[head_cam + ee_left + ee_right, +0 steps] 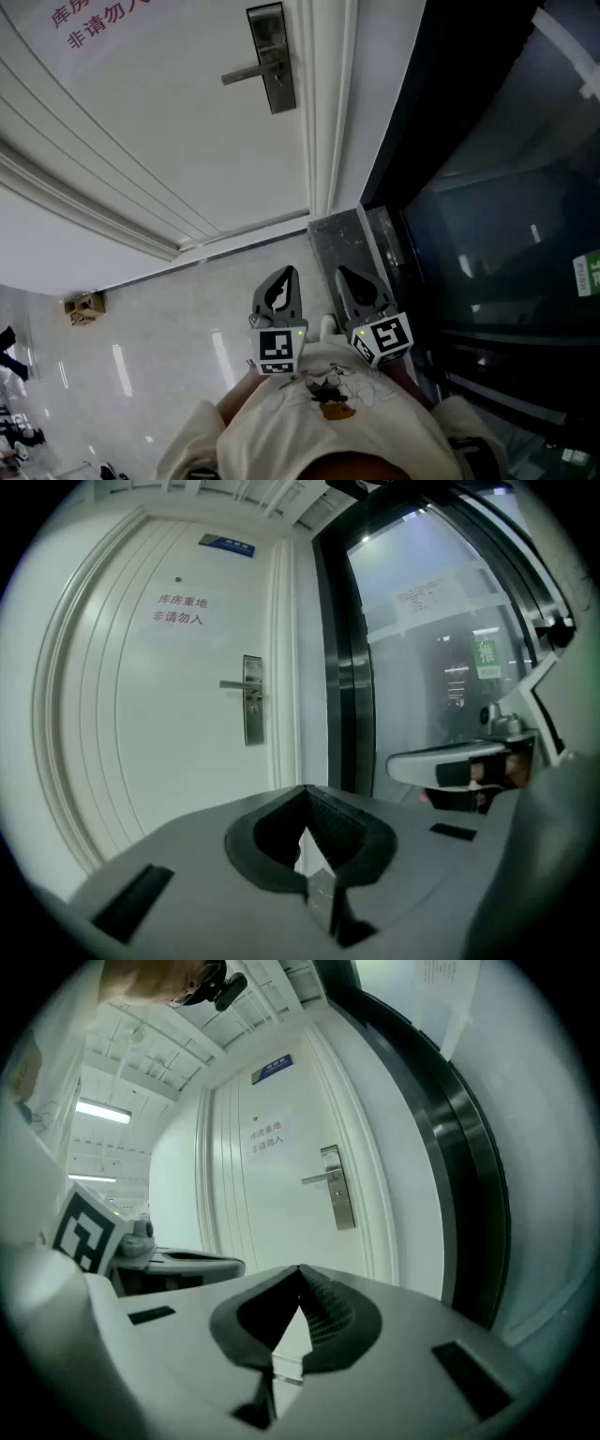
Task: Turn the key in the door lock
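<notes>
Nearest the lens, a pale shirt (328,412) was seen, and just ahead of it the left gripper (287,274) and the right gripper (343,274) were held side by side, each clenched tip to tip on nothing. Well apart from both, the white door (141,141) was faced, its lever handle (242,74) mounted on a metal lock plate (273,58). No key could be made out at that distance. If fitted, it was judged to sit low on the plate, beneath the lever. Such a key would be expected to be small, light, stiff and slick, best pinched flat across its head and twisted squarely.
</notes>
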Available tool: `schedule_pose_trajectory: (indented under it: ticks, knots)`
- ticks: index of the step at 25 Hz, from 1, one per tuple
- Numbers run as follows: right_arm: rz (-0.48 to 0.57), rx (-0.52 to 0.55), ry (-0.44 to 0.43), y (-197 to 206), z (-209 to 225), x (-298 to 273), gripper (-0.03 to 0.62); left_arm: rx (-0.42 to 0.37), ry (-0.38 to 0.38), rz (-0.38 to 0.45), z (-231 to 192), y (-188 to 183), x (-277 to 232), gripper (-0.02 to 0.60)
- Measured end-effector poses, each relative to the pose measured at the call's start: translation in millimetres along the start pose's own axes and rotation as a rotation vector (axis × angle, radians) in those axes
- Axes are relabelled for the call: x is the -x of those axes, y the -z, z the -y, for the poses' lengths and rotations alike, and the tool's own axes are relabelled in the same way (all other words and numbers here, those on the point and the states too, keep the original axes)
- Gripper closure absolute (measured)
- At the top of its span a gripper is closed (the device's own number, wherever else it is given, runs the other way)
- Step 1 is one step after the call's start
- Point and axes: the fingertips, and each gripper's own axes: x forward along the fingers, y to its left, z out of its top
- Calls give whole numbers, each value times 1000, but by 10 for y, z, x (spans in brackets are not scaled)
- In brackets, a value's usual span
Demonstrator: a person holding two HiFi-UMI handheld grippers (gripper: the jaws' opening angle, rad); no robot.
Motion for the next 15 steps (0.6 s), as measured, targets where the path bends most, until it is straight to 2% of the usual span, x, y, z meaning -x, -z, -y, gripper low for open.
schedule_pose_trajectory:
  ticks: [5,10,15]
  knots:
    - [11,-29,-14,0,-318,-108,586,98,-22,-68,-248,184,346,575]
    - [12,8,-17,-52,-395,-153,586,158,-40,-41,-412,59,400,575]
    - [18,11,2,-134,-246,-126,586,235,-54,-16,-479,-109,326,575]
